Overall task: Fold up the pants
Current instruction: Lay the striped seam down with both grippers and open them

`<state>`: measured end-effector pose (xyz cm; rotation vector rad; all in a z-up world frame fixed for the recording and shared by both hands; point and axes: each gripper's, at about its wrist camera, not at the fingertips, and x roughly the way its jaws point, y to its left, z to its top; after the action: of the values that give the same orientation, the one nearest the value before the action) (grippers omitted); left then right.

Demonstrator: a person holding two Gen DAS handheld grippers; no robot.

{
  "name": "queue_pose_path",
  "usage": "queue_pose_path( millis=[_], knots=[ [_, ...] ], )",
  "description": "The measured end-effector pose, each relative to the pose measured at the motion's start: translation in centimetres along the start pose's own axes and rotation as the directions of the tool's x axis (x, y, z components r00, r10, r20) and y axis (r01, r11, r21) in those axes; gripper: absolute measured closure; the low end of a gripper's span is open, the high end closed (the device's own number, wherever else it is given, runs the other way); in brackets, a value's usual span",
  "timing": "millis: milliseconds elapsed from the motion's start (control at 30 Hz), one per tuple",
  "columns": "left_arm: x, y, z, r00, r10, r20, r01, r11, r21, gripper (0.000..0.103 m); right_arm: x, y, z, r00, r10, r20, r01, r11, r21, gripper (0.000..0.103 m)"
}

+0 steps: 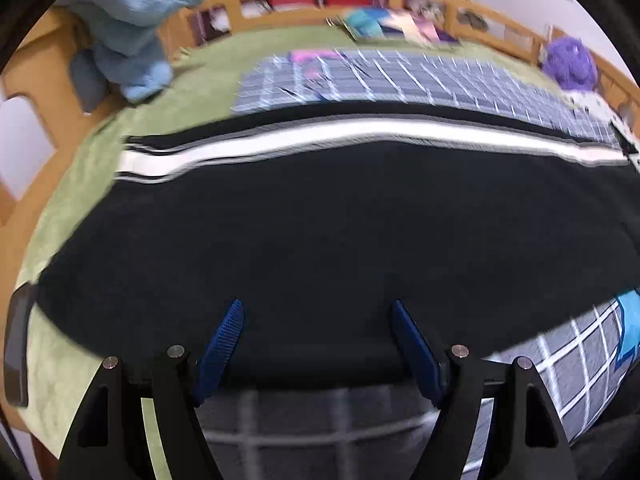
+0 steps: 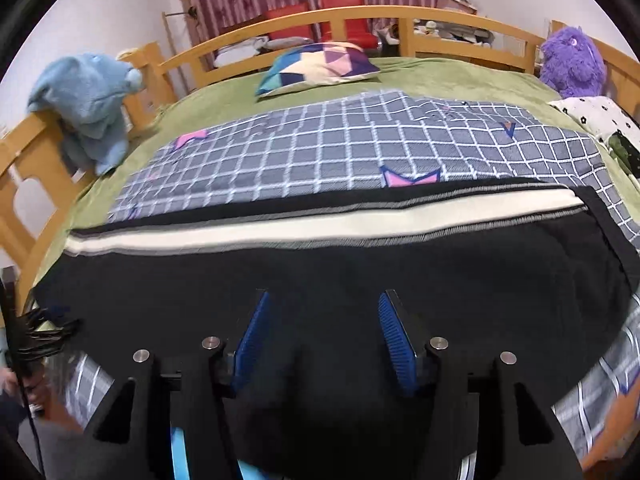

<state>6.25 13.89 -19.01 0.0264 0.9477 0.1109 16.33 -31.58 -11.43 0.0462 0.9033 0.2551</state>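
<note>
Black pants (image 1: 320,220) with a white side stripe (image 1: 340,134) lie flat across the bed, folded lengthwise with the stripe along the far edge. The left wrist view is blurred. My left gripper (image 1: 317,304) hovers over the near edge of the pants, its blue pads (image 1: 222,344) wide apart with nothing pinched between them. In the right wrist view the same pants (image 2: 360,264) and stripe (image 2: 320,224) fill the foreground. My right gripper (image 2: 324,294) stands open over the black cloth, which lies under its fingers (image 2: 394,340) without being pressed.
A grey checked blanket (image 2: 320,152) lies under the pants on a green bedspread (image 2: 440,72). A patterned pillow (image 2: 320,62), a blue plush toy (image 2: 88,100) and a purple plush toy (image 2: 572,60) sit near the wooden bed rail (image 2: 360,14). A dark phone (image 1: 18,344) lies at the left.
</note>
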Motion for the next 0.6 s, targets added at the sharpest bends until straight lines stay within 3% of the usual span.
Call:
queue_pose_path(
  millis=[67,167,200,233,267,300,333,367,400,600],
  knots=[
    [-0.3,3.6,-0.2,0.995,0.100,-0.011,-0.101,0.993,-0.066,0.027,-2.0,0.8,-1.2,1.000,-0.027,0.007,0.027,0.999,-0.028,0.047],
    [0.4,9.6,-0.7,0.981,0.186,-0.056,-0.192,0.967,-0.167,0.025,-4.6,1.3,-2.8,0.997,-0.068,0.037,0.069,0.997,-0.033,0.047],
    [0.0,12.7,-1.0,0.985,0.160,-0.068,-0.172,0.951,-0.258,0.032,-5.2,1.2,-3.0,0.996,-0.074,0.048,0.075,0.997,-0.023,0.047],
    [-0.3,14.0,-1.1,0.990,0.121,-0.068,-0.136,0.943,-0.305,0.051,-5.8,1.3,-3.3,0.996,-0.074,0.053,0.074,0.997,-0.015,0.047],
    [-1.1,15.3,-1.2,0.995,0.079,-0.064,-0.097,0.927,-0.362,0.057,-6.6,1.4,-3.6,0.996,-0.068,0.059,0.068,0.998,0.005,0.047],
    [-1.9,15.7,-1.3,0.997,0.064,-0.053,-0.080,0.921,-0.381,0.057,-7.2,1.5,-3.8,0.996,-0.065,0.059,0.064,0.998,0.020,0.047],
    [-3.0,15.8,-1.3,0.996,0.084,-0.037,-0.091,0.917,-0.387,0.048,-7.7,1.8,-3.9,0.996,-0.061,0.058,0.059,0.998,0.031,0.047],
    [-4.5,15.6,-1.3,0.986,0.164,-0.021,-0.160,0.913,-0.375,0.039,-8.1,2.1,-3.8,0.997,-0.052,0.061,0.050,0.998,0.039,0.047],
    [-5.3,15.4,-1.4,0.982,0.189,-0.003,-0.177,0.914,-0.364,0.039,-8.6,2.5,-3.8,0.997,-0.039,0.071,0.036,0.998,0.042,0.047],
    [-9.9,14.1,-1.7,0.984,0.162,0.080,-0.120,0.916,-0.383,0.039,-10.8,7.1,-2.5,0.989,0.022,0.143,-0.027,0.999,0.031,0.047]
  ],
)
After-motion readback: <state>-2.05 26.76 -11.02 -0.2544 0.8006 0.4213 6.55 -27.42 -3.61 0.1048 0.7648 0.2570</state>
